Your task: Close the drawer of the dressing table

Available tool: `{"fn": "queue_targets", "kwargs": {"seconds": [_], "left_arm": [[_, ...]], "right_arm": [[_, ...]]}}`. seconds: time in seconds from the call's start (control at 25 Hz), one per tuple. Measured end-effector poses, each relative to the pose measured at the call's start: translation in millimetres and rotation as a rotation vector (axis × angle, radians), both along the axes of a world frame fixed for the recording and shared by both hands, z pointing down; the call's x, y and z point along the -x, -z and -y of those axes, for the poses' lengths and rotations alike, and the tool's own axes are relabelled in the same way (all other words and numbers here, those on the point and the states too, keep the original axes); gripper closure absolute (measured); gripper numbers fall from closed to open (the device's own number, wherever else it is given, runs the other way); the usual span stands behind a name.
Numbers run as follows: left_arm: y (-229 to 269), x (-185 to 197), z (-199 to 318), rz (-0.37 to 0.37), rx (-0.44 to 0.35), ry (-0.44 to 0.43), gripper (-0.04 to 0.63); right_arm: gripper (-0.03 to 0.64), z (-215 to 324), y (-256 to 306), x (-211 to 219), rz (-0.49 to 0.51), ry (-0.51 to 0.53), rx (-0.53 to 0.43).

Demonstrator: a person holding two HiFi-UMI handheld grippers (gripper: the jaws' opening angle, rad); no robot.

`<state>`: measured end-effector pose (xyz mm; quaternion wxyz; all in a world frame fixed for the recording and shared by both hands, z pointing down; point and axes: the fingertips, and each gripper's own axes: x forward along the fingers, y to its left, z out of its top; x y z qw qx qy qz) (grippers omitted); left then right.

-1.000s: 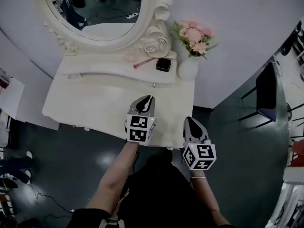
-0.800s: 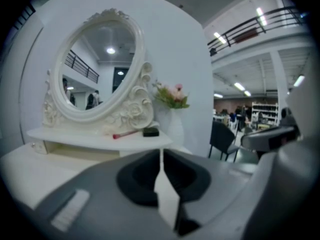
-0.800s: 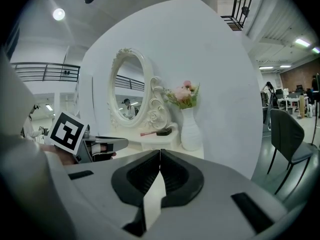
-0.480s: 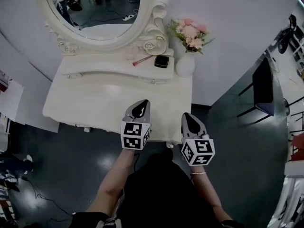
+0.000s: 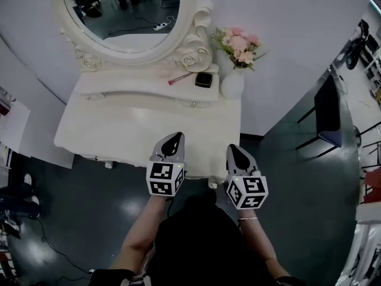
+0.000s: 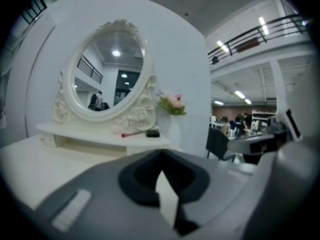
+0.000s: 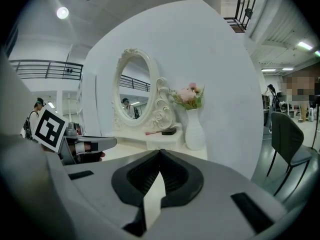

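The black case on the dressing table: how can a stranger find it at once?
Start at the big oval mirror and look down to the shelf under its right side. The black case lies there, between a thin pink stick and the white vase. It is the only dark, square thing there.

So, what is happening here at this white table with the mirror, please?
A person stands at a white dressing table and holds a tool in each hand. The left tool and the right tool hover above its front edge, side by side, jaws together, nothing between them. No drawer stands open in the head view, so the closing seems done. A vase of flowers stands at the back right, beside the mirror.
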<state>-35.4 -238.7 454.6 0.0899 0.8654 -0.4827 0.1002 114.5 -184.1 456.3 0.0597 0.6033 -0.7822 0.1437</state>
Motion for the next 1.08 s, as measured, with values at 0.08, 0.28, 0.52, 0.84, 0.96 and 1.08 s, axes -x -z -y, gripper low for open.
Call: {"fn": "queue_targets", "kwargs": {"seconds": [0.08, 0.28, 0.52, 0.84, 0.96, 1.08], "left_arm": [[1, 2, -1, -0.003, -0.002, 0.001, 0.589], [0, 4, -2, -0.011, 0.005, 0.001, 0.589], [1, 7, -1, -0.013, 0.002, 0.001, 0.589], [-1, 7, 4, -0.015, 0.002, -0.006, 0.589], [-1, 8, 8, -0.014, 0.001, -0.004, 0.589], [-2, 9, 12, -0.013, 0.004, -0.001, 0.589]], "right_arm": [[0.613, -1, 0, 1, -0.010, -0.002, 0.000], [0.613, -1, 2, 4, -0.023, 0.002, -0.004], [0.614, 2, 2, 6, -0.025, 0.005, -0.004], [0.614, 5, 0, 9, -0.031, 0.009, 0.001], [0.614, 9, 0, 10, -0.032, 0.012, 0.000], [0.613, 13, 1, 11, -0.034, 0.014, -0.001]]}}
